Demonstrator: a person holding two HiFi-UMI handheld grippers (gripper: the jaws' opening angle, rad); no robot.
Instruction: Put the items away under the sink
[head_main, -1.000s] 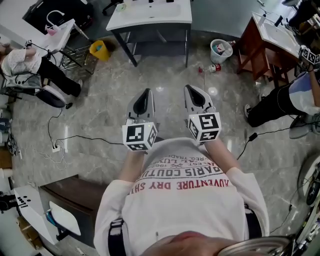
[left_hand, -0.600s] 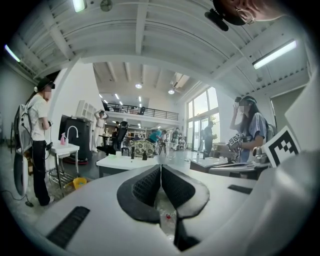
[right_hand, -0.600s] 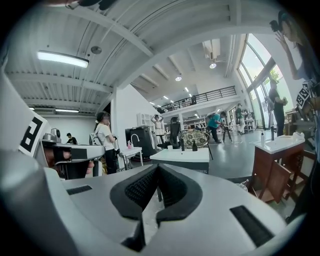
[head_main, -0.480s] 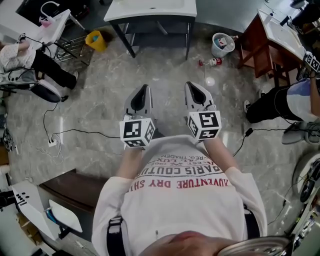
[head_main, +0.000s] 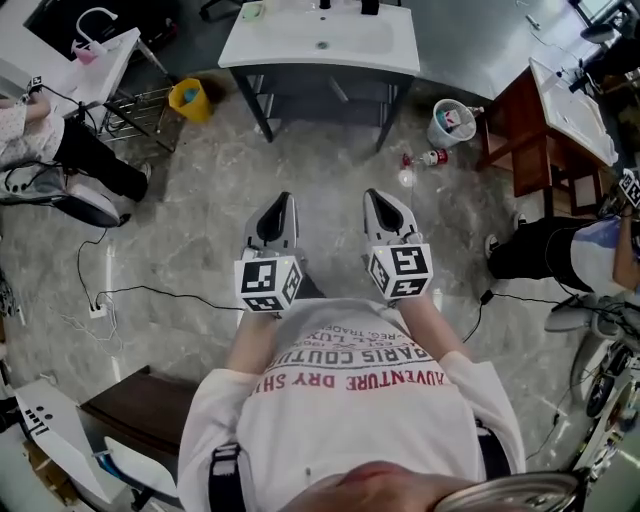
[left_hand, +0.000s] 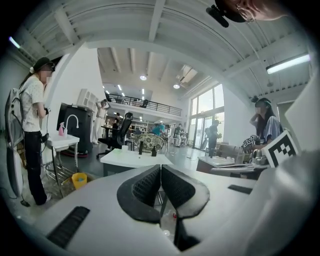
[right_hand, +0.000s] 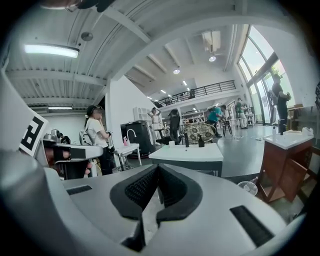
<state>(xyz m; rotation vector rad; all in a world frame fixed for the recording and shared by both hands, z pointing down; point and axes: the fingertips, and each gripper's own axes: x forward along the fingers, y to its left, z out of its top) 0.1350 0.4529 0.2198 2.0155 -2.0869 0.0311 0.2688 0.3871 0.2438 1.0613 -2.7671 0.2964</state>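
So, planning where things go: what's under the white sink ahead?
Only its dark frame shows beneath the white sink; the top covers the space behind it, so any contents stay unseen.

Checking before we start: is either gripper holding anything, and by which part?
Nothing is held: left gripper and right gripper both have jaws together, empty.

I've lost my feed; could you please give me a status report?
Left gripper and right gripper shut, empty. Sink ahead, not yet reached. Bottle, bucket right of it.
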